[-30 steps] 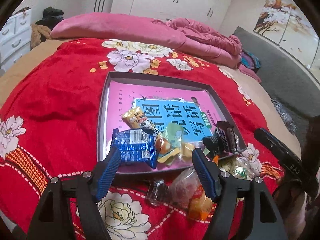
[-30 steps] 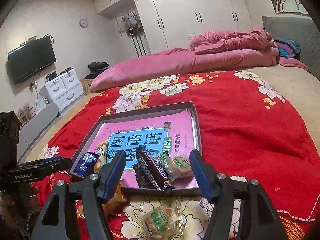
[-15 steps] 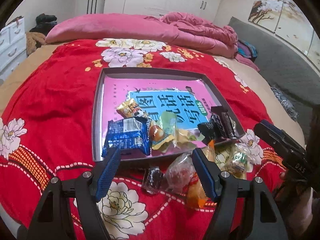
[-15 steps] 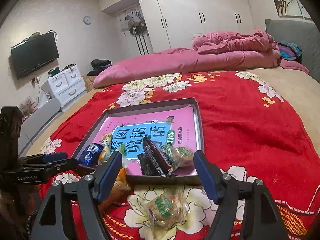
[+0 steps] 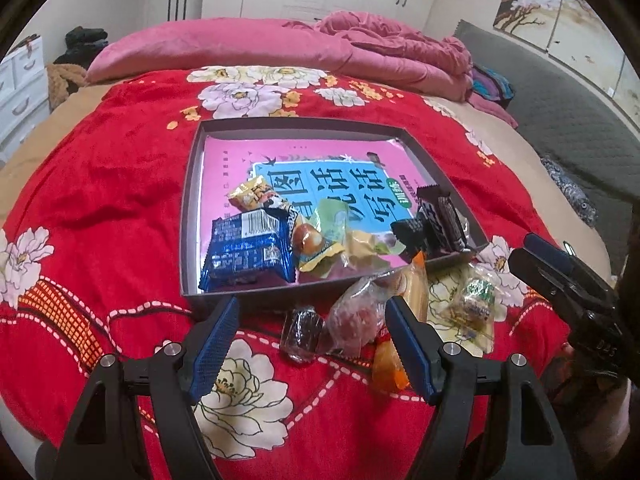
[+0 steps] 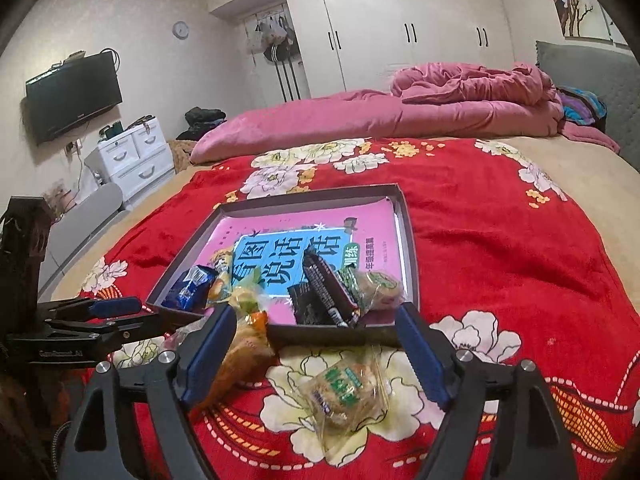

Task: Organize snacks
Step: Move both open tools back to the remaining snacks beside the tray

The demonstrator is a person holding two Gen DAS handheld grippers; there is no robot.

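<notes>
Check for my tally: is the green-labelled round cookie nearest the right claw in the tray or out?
Out. The cookie lies on the red bedspread, before the tray.

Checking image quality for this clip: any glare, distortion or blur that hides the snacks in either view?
Left wrist view: strong fisheye bowing and dark corners; snacks sharp, foil glints on the blue packet. Right wrist view: same bowing, glare on the wardrobe doors, clear biscuit wrapper readable.

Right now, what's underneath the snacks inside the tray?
In the tray, the snacks lie on a pink book with a blue title panel. The blue packet and dark bars cover its near edge, so the tray's floor cannot be seen.
</notes>
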